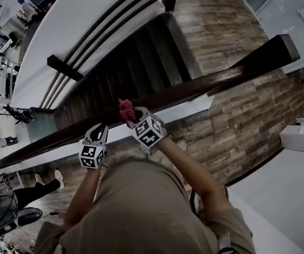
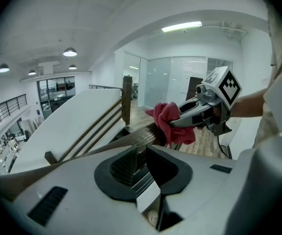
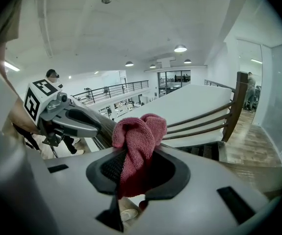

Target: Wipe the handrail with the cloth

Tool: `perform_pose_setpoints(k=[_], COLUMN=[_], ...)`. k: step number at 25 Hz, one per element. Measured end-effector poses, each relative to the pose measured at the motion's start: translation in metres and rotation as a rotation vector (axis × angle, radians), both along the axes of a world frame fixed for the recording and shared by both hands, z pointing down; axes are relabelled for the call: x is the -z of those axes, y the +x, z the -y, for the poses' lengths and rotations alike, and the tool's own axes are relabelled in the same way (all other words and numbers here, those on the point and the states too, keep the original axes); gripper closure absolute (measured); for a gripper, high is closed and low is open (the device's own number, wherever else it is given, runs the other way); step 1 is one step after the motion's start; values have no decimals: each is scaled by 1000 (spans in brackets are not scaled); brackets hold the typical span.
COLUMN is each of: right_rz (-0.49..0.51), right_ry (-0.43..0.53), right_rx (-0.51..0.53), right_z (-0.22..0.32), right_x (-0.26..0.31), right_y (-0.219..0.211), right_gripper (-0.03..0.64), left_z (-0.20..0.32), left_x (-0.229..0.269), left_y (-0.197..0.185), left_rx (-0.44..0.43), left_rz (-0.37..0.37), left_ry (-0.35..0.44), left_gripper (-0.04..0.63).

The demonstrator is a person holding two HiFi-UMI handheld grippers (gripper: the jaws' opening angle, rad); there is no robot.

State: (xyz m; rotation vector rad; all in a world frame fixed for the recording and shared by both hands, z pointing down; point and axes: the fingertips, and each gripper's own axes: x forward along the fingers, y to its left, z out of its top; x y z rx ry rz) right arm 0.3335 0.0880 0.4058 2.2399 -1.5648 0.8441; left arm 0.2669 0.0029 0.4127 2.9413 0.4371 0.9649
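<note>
- Tan-shirted, the person's torso (image 1: pixel 141 205) is seen nearest the lens, with both arms stretched out over the stairwell (image 1: pixel 136 62).
- Dark wood handrail (image 1: pixel 220 81) is shown slanting across the head view.
- Around the handrail, the left gripper (image 1: pixel 100 128) appears closed as a guide; the right gripper (image 1: pixel 132 119) is clamped on the cloth (image 1: pixel 125 109).
- Red and bunched, the cloth is pressed onto the handrail just beside the left gripper; a wiping stroke is judged under way, and steady contact along the rail is called for next.
</note>
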Motion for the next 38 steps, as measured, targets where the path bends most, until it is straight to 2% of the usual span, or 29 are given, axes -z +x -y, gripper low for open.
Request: perform_pose_setpoints(k=[7,14,23,29,38], right_rz=[26,52,50,88,98], right_ry=[-42,-66,-74,-71,-58], right_rx=[103,160,191,178,166], right_z=[-23,-85,-145,-189,-242], right_x=[2,3,3,3,5], right_y=[14,53,91,118,154], right_gripper=[515,515,515,515,515], left_z=[-46,-109,-175,-215,-264], left_x=[11,16,24,29,28], left_y=[22,59,112,142,166], left_rx=[62,136,117,113,138], left_rz=[-30,-24,-30,-46,-52], left_ry=[-14,-37,-7,6,0], left_gripper=[523,523,523,523,523])
